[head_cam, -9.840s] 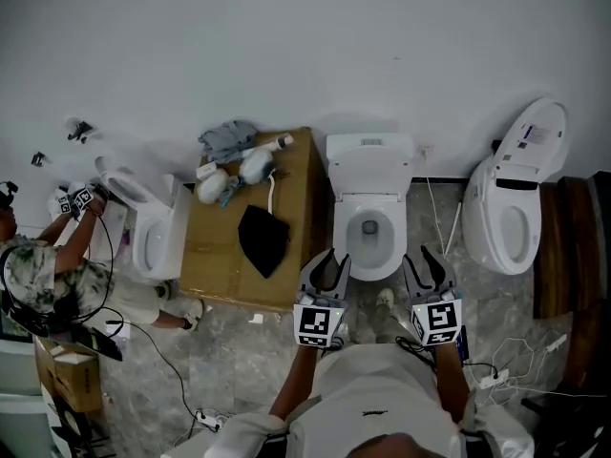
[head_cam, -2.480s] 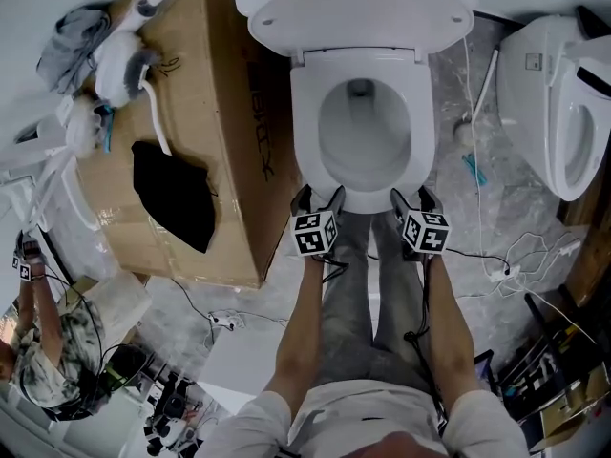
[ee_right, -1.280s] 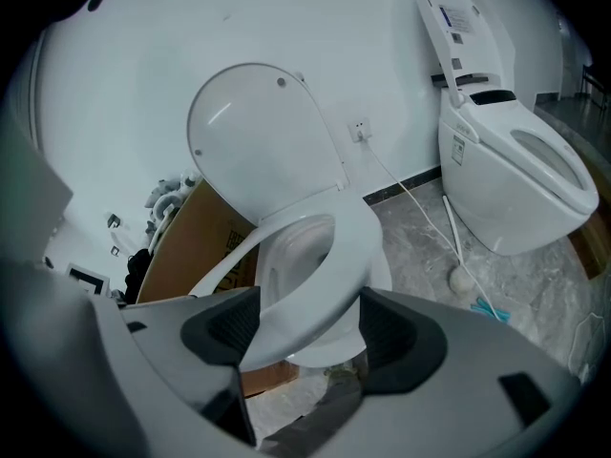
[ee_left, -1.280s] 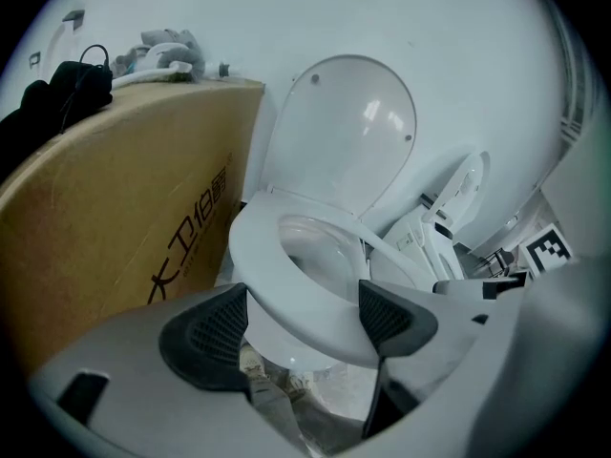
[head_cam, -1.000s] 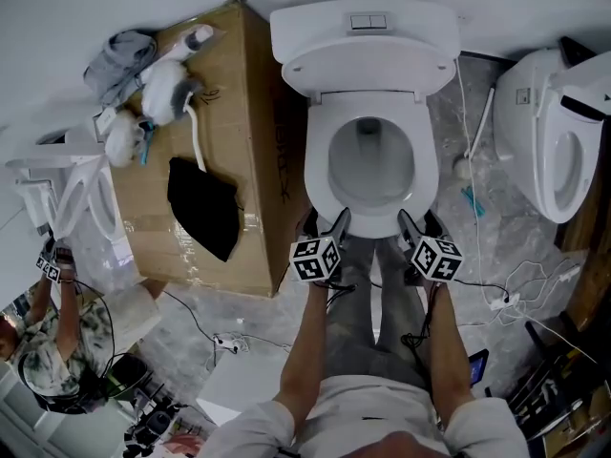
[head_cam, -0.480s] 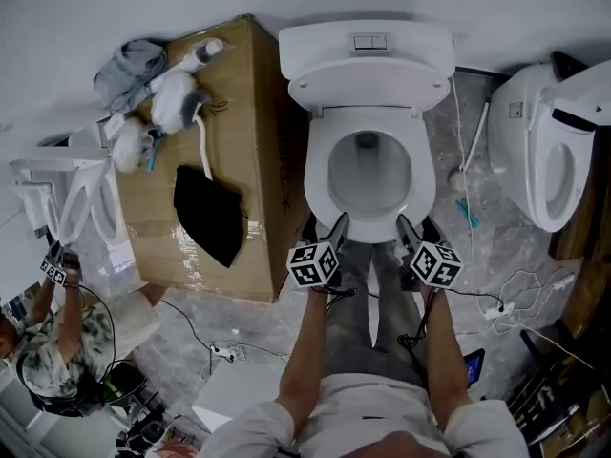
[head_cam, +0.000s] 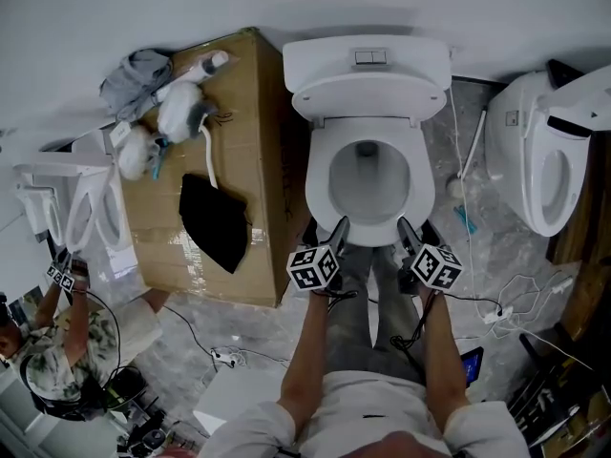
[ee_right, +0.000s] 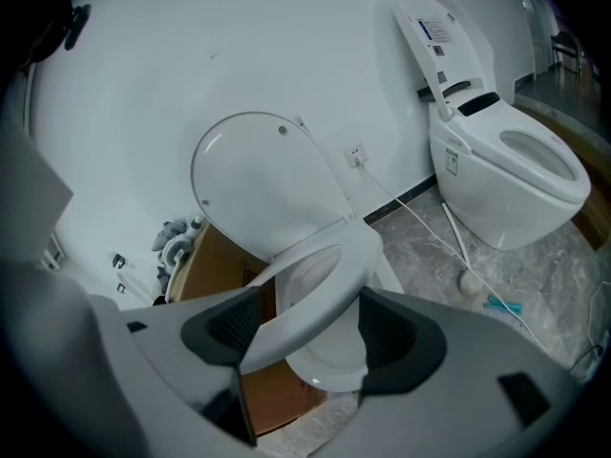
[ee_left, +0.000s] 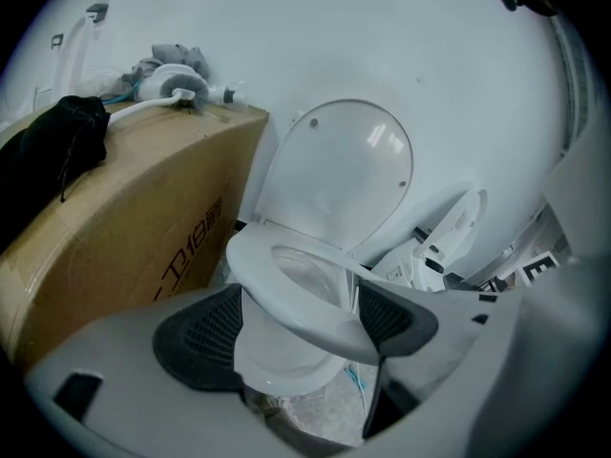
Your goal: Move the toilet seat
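A white toilet stands in the middle, its lid [head_cam: 368, 82] raised against the tank. The seat ring [head_cam: 368, 175] is tilted up off the bowl [ee_right: 329, 365]. My left gripper [head_cam: 329, 237] is at the seat's front left and my right gripper [head_cam: 412, 237] at its front right. In the left gripper view the seat [ee_left: 286, 289] runs between the black pads [ee_left: 200, 337] of the gripper [ee_left: 296, 322], filling the gap. The right gripper view is alike, with the seat [ee_right: 315, 294] slanting between the jaws of that gripper [ee_right: 305, 327]. Both are shut on the seat's front edge.
A large cardboard box [head_cam: 224, 160] with a black cloth [head_cam: 215, 222] and bottles stands to the toilet's left. Another toilet [head_cam: 544, 160] with its lid up stands to the right. Cables [head_cam: 496, 303] lie on the floor. A second person [head_cam: 57, 351] works at far left.
Since 9.8 s ago both grippers have reached the toilet and closed on the seat's front. Over the last second the view drew back slightly; the grippers stay on the seat.
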The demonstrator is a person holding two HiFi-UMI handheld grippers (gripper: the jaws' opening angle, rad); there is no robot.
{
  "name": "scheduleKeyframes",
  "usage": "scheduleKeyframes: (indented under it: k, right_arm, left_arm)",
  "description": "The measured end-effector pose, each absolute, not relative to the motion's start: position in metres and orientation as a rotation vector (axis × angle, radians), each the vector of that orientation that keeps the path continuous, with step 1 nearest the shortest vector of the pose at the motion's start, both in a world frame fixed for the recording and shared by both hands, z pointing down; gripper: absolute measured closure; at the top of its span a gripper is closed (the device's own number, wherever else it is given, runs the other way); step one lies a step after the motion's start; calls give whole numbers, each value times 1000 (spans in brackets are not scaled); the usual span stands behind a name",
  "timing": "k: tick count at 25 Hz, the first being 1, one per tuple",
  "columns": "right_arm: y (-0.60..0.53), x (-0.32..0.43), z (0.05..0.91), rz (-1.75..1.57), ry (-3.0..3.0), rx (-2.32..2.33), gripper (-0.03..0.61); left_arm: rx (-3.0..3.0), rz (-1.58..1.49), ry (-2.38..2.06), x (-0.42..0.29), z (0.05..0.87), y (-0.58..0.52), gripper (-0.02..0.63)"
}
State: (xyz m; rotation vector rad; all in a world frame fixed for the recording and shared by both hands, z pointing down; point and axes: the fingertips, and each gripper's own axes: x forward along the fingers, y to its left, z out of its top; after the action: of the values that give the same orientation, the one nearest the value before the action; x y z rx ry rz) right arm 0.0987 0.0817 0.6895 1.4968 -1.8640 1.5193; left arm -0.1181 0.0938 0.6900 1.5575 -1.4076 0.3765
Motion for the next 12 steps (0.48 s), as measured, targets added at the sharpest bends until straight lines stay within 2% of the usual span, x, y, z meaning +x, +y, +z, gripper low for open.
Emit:
scheduleKeyframes:
  k: [12]
  right_arm:
    - [63, 98, 670, 1527, -1867, 1533, 233]
  left_arm:
    - [1581, 346, -1465, -123, 665, 73, 255]
